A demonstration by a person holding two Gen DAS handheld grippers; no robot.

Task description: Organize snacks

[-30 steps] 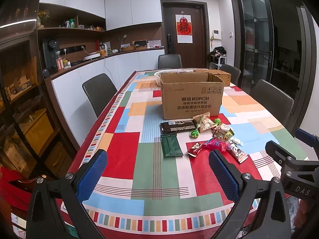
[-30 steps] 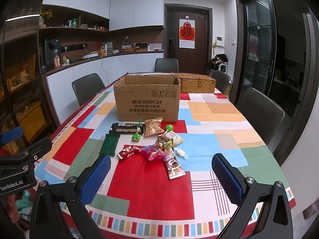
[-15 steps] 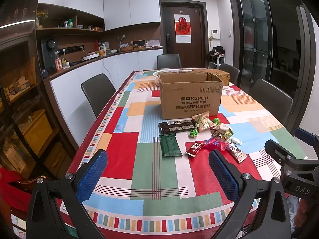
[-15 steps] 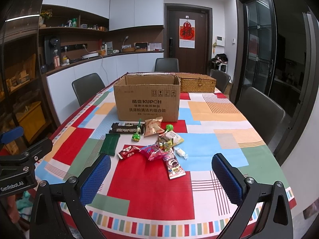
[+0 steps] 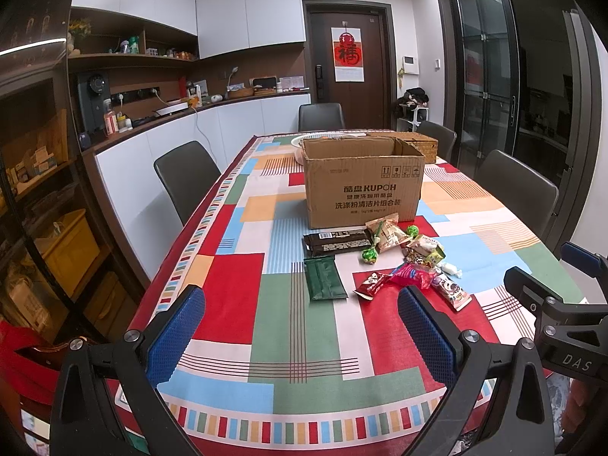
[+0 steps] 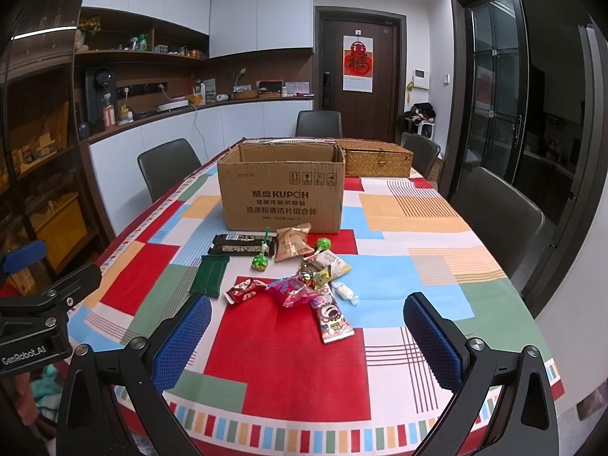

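An open cardboard box [image 5: 364, 186] [image 6: 282, 190] stands mid-table on the patchwork cloth. In front of it lies a scatter of snacks: a dark chocolate bar [image 5: 336, 241] [image 6: 243, 245], a green packet [image 5: 323, 278] [image 6: 210, 274], two green lollipops [image 5: 368, 255] [image 6: 260, 262], a tan packet [image 6: 290, 243], a red wrapper [image 5: 370, 284] [image 6: 243, 292], a pink wrapper [image 5: 412, 275] [image 6: 294, 290] and a long candy bar [image 6: 332, 317]. My left gripper [image 5: 300, 328] hangs open near the front edge, left of the pile. My right gripper [image 6: 307, 332] is open too, over the front edge before the pile. Both are empty.
A wicker basket [image 6: 376, 159] sits behind the box on the right, a white bowl [image 5: 315, 140] behind it on the left. Dark chairs [image 5: 186, 174] [image 6: 494, 209] line both table sides. A counter and shelves run along the left wall.
The left wrist view has shifted very slightly; the snacks and the right gripper have not moved.
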